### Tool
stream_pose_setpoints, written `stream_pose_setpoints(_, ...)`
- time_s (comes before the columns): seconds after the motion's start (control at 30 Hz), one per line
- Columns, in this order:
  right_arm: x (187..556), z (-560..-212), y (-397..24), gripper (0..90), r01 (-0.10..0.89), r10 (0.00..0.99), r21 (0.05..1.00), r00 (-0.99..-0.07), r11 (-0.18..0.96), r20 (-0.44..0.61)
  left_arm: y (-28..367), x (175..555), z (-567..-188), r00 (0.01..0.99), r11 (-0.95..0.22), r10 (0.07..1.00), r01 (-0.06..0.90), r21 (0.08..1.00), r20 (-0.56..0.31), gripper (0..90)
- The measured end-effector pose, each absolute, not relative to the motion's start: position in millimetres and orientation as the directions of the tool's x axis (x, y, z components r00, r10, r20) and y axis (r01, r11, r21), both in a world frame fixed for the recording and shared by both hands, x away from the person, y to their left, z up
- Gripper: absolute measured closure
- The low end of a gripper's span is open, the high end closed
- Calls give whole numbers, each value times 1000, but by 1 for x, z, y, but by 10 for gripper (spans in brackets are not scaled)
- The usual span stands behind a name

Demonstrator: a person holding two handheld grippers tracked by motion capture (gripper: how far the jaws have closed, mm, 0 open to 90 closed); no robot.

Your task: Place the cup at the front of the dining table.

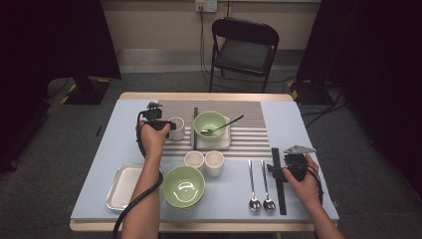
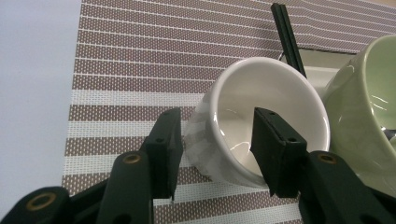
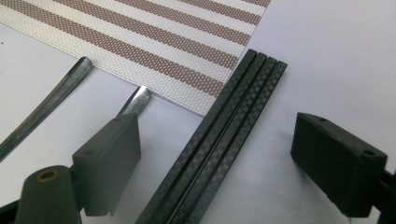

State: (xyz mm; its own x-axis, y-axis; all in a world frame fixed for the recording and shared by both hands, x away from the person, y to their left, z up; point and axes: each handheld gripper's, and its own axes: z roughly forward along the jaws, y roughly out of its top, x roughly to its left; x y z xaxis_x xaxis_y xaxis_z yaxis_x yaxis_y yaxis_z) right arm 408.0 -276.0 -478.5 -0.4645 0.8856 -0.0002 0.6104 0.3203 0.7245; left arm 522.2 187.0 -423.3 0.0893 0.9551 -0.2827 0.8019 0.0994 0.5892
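Note:
A white cup [image 1: 177, 129] [image 2: 243, 79] stands on the striped placemat [image 1: 246, 139] [image 2: 140, 60], left of a green bowl [image 1: 210, 122] [image 2: 369, 107]. My left gripper [image 1: 168, 125] [image 2: 217, 116] is open astride the cup's near wall, one jaw outside and one inside, with the outer pad a little off the wall. A bundle of black chopsticks [image 1: 278, 181] [image 3: 252, 79] lies on the pale blue table at the right. My right gripper [image 1: 278, 170] [image 3: 219, 123] stands wide open over them, a jaw on each side, touching neither.
The far green bowl sits on a white square plate [image 1: 226, 142] with a spoon [image 1: 224, 124] in it, beside another pair of black chopsticks [image 1: 195, 127] [image 2: 287, 37]. Two white cups [image 1: 205, 161], a second green bowl [image 1: 184, 185], a metal tray [image 1: 123, 186] and two spoons [image 1: 260, 184] [image 3: 51, 102] lie nearer.

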Motion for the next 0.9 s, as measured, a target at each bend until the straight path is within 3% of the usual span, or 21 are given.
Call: stream_pose_setpoints(0.9, 408, -479, -276, 149, 610, 885, 725, -465, 321, -1, 188, 524, -427, 78, 99, 958, 810, 578, -274, 388)
